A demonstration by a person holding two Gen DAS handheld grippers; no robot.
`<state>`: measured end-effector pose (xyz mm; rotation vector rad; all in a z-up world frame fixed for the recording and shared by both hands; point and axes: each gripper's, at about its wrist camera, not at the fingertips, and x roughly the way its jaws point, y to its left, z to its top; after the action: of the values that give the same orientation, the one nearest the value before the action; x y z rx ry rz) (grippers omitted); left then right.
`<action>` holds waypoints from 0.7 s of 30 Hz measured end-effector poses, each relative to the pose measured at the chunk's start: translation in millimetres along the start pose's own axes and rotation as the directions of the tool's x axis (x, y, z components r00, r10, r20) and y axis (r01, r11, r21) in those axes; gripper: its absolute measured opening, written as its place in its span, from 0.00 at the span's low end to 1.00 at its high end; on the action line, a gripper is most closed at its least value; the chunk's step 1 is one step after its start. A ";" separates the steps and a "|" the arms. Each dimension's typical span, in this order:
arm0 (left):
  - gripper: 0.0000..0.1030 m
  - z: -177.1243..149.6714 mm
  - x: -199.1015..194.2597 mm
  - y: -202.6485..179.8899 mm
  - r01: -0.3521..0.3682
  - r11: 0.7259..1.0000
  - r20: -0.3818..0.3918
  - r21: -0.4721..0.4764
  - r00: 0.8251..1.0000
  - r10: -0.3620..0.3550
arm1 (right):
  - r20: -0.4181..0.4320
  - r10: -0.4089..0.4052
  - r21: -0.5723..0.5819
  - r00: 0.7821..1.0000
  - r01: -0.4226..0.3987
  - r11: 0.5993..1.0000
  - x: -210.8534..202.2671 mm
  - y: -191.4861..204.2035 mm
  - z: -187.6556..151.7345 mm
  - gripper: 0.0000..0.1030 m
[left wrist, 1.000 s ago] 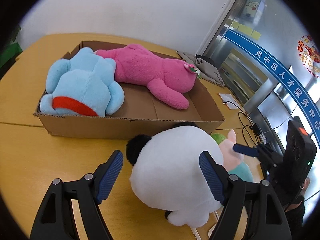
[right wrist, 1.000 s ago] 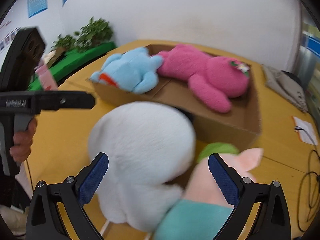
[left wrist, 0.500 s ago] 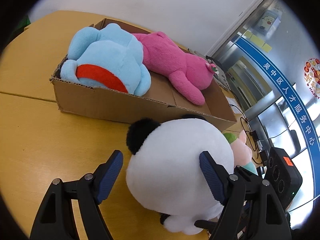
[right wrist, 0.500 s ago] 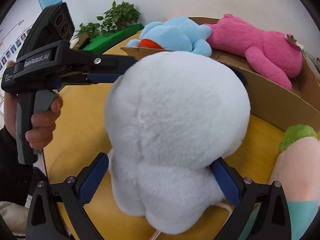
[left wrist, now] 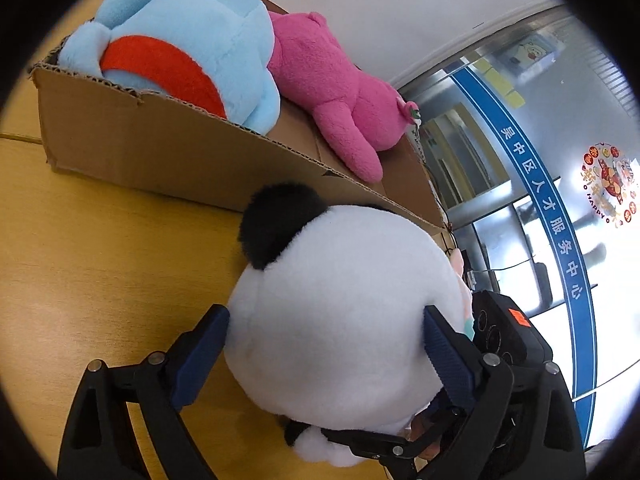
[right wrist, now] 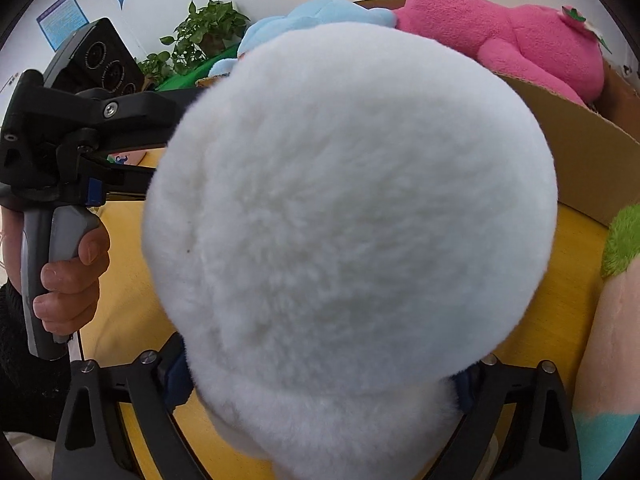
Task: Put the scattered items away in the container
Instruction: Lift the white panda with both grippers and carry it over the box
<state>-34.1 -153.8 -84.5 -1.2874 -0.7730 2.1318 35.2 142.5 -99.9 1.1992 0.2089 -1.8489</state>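
Both tools are closing in on the same toy: the round white plush panda with black ears, which sits on the yellow wooden desk just short of the brown cardboard box. This is the pick-up step, not yet the lift.

The left hand-held gripper has the panda between its blue pads; its jaws are opening, and the pads sit at the plush's flanks, touching the fur without visibly denting it. The right hand-held gripper comes from the opposite side with the panda filling the gap between its fingers; its jaws are closing, and whether the pads have bitten I cannot tell, as fur hides them.

Next, in my judgement: squeeze firmly from both sides, raise the panda above the box wall ahead of the grippers, carry it forward and let go over the bare cardboard floor.

Count: one box; two toys in it, a light-blue plush with a red band and a pink plush animal, lying side by side and touching; one panda outside; one more toy outside, peach with a green tuft and teal band, just right of the right gripper. Two toys remain.
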 end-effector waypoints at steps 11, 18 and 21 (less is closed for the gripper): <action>0.63 0.0 -21.7 -43.2 0.063 0.989 0.021 0.135 0.998 -0.067 | 0.102 0.013 0.003 0.995 -0.013 1.000 -29.8 2.6 0.4 0.80; 0.63 31.2 -65.3 -108.8 0.056 0.954 0.113 0.293 0.989 -0.092 | 0.243 -0.031 -0.075 0.970 0.050 0.996 -88.8 20.6 36.0 0.79; 0.63 52.9 -88.0 -145.4 0.045 0.926 0.165 0.375 0.980 -0.114 | 0.319 -0.045 -0.118 0.947 0.087 0.989 -123.0 29.2 62.0 0.79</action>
<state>-25.1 -123.6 90.7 -0.8567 -0.4512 2.2177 32.9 162.8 39.4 0.8005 0.1886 -2.0233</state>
